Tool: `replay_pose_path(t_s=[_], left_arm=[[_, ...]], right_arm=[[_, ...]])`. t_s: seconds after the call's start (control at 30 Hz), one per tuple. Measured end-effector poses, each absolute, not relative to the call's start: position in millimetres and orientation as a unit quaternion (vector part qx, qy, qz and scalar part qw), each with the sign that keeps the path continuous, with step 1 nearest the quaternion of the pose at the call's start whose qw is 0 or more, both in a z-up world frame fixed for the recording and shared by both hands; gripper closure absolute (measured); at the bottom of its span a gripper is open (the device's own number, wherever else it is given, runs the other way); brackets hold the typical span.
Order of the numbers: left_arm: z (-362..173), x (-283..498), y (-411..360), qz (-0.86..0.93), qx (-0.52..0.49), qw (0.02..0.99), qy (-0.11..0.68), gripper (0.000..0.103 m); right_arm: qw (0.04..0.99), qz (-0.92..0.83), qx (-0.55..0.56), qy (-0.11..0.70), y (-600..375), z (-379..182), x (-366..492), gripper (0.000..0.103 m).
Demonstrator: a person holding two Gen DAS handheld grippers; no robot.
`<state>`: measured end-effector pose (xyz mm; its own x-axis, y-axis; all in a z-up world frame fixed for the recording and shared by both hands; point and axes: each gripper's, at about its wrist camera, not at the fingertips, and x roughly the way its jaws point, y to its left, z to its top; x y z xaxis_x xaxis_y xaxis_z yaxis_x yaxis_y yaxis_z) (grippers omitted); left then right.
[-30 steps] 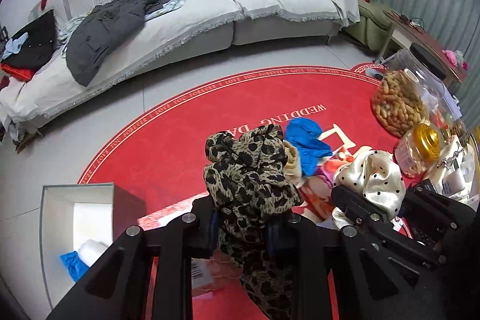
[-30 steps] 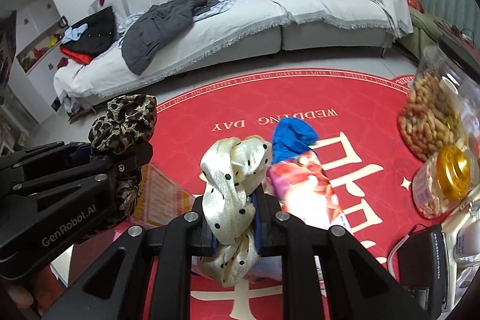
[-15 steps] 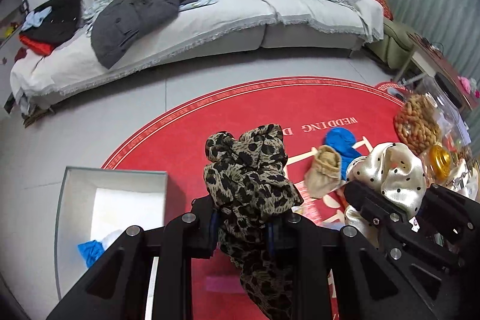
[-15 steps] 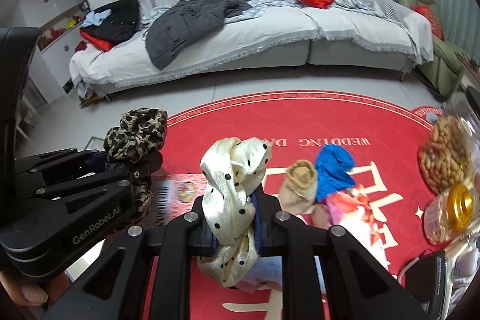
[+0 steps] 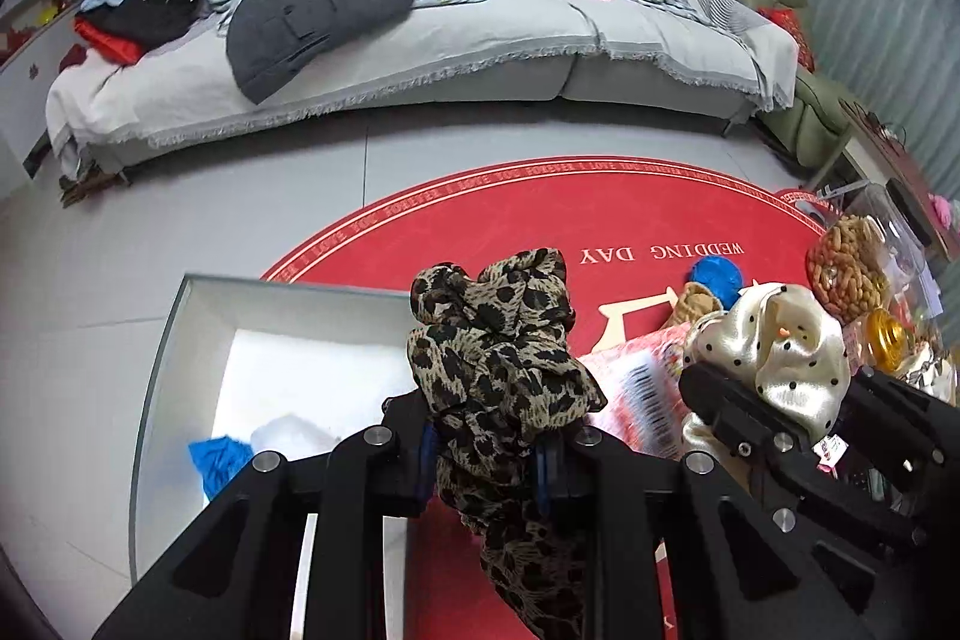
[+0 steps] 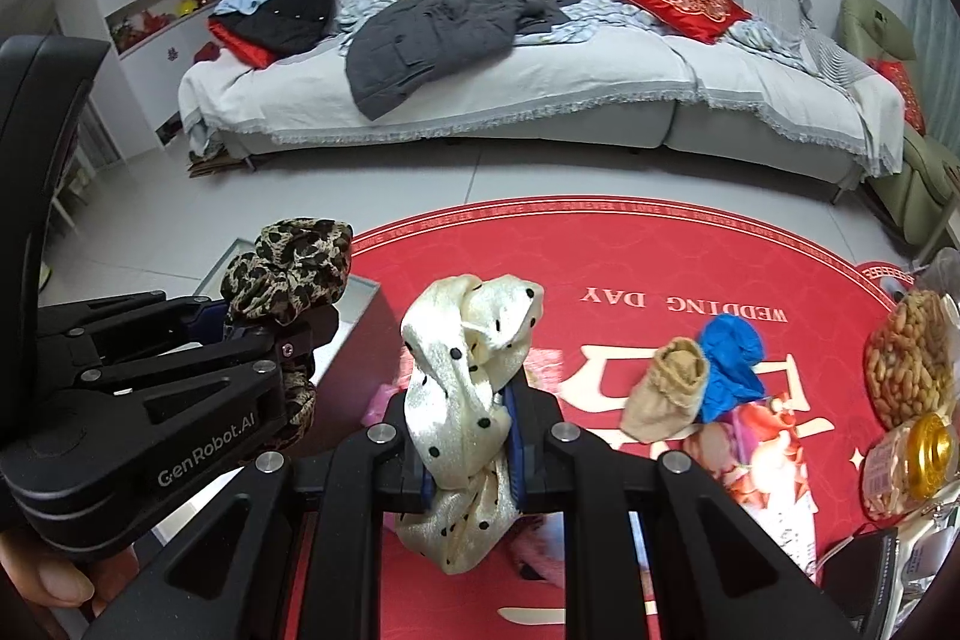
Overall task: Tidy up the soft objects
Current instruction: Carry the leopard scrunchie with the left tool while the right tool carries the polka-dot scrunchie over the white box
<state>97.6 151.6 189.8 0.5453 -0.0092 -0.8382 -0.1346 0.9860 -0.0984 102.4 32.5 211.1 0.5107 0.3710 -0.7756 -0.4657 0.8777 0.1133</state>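
Now both claws clamp scrunchies: leopard (image 5: pixel 492 370), cream (image 6: pixel 468 400).

A grey sofa (image 6: pixel 540 100) strewn with clothes stands behind a round red rug (image 6: pixel 660 268) on pale floor tiles (image 5: pixel 150 232).

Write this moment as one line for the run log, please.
left gripper: shut on leopard scrunchie | right gripper: shut on cream scrunchie | white box: open, below left | blue and tan items: on rug

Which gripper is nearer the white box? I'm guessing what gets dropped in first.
Left. The left gripper, shut on the leopard scrunchie, hangs at the white box's near right edge. The right gripper, holding the cream dotted scrunchie, sits farther right, over the red rug.
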Motion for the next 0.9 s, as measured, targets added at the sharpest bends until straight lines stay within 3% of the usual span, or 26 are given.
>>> replay_pose_path(t_s=[0.9], left_arm=[[145,-2,252,0.129,-0.121,0.852,0.492,0.078]], right_arm=[[0.815,0.343,-0.148,0.443,137,179,22,0.084]])
